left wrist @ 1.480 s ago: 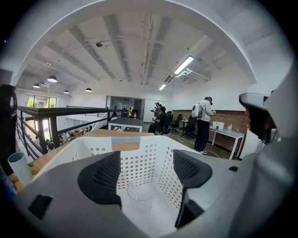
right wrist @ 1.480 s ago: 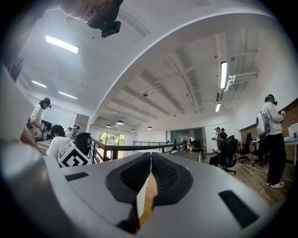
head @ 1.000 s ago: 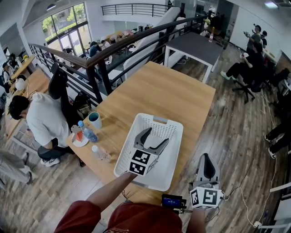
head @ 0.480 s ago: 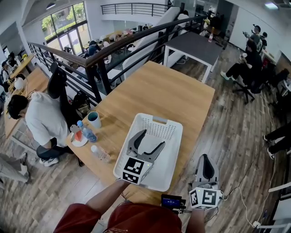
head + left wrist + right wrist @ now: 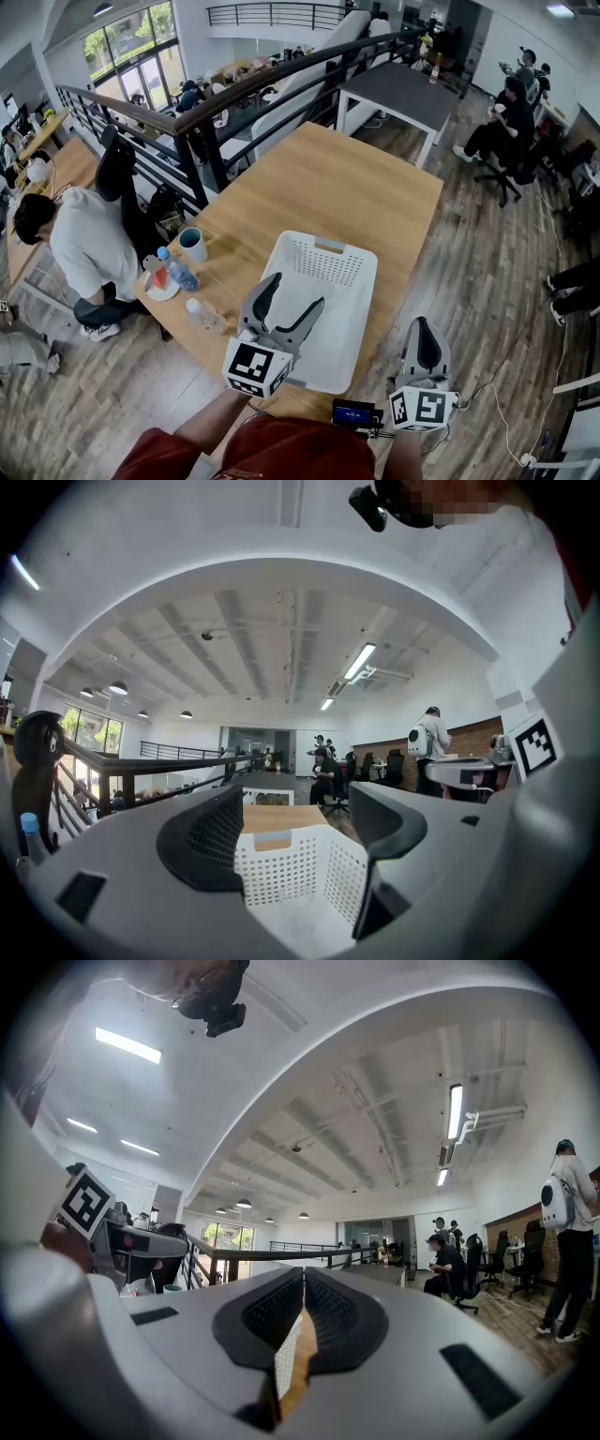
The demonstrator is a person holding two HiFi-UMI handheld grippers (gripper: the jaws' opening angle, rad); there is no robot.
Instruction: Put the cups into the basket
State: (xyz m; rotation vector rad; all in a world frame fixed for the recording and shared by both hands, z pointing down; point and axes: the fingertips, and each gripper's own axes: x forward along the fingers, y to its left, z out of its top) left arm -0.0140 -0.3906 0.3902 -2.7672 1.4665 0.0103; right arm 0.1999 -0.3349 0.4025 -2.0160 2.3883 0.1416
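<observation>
Left of the basket [image 5: 330, 272], in the head view, the cup [image 5: 193, 246] stands on the counter [image 5: 347, 187]; the left gripper [image 5: 298, 832], in its own view, holds its jaws wide apart and empty, the right gripper [image 5: 302, 1283] in its view has jaws pressed together on nothing, and reaching could topple the bottles [image 5: 184, 276] beside the cup.

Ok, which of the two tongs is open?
The left tongs: their jaws stand wide apart and hold nothing, with the white basket showing between them. The right tongs have their jaws pressed together.
</observation>
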